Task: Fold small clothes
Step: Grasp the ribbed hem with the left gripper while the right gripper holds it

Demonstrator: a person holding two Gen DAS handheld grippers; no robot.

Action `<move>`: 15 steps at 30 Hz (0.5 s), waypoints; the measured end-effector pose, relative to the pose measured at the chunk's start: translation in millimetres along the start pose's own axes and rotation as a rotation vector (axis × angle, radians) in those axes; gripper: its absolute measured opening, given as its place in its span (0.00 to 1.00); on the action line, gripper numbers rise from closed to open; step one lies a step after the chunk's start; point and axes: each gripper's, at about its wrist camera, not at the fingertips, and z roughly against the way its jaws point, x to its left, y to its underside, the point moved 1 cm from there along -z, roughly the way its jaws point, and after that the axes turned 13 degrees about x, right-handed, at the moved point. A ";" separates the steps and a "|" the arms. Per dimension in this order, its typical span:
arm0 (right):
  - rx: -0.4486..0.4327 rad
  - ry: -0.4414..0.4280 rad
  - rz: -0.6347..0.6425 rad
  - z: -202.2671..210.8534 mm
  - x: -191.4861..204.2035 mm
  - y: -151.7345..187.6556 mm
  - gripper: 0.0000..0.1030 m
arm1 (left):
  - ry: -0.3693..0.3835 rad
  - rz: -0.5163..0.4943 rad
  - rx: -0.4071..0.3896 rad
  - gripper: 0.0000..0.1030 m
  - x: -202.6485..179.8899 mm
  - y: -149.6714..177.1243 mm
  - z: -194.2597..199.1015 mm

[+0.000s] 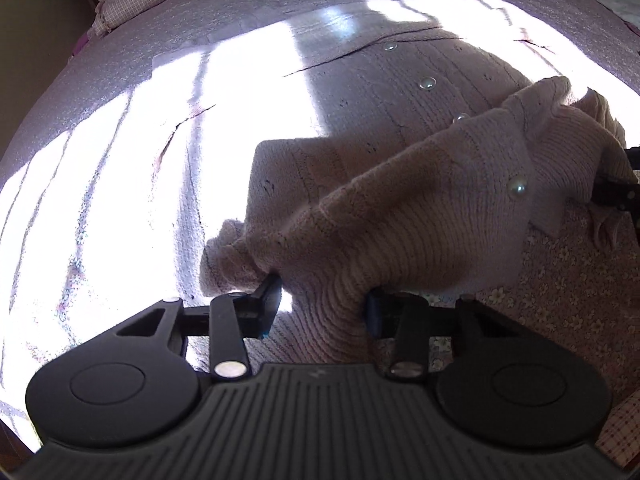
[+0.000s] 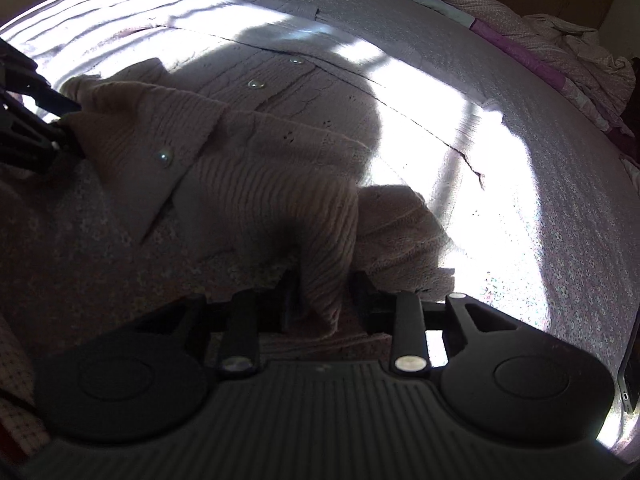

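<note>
While the pink knit cardigan (image 1: 400,208) sprawls mid-frame on the sunlit bed (image 1: 120,160), your left tongs (image 1: 324,304) and right tongs (image 2: 320,292) each pinch its ribbed hem. It's soft, light and floppy, so keep hold by the thick hem corners.

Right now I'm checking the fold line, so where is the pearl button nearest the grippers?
In the left wrist view the pearl button sits right of centre on the lifted cardigan flap; in the right wrist view it lies left of centre.
</note>
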 end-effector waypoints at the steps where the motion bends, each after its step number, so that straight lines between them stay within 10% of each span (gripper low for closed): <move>1: -0.005 -0.001 -0.003 -1.8 0.8 2.3 0.33 | -0.004 -0.003 0.001 0.51 0.2 -1.2 -0.4; 7: -0.052 -0.051 -0.094 -6.4 -8.8 3.7 0.34 | -0.029 -0.025 -0.023 0.55 -10.4 3.9 5.0; 11: -0.085 -0.035 -0.095 -2.0 -7.5 6.7 0.18 | -0.038 -0.001 -0.086 0.13 -11.9 16.1 18.9; 15: -0.149 0.018 -0.131 13.9 -11.4 9.9 0.10 | -0.023 0.042 -0.168 0.10 -1.7 19.2 40.0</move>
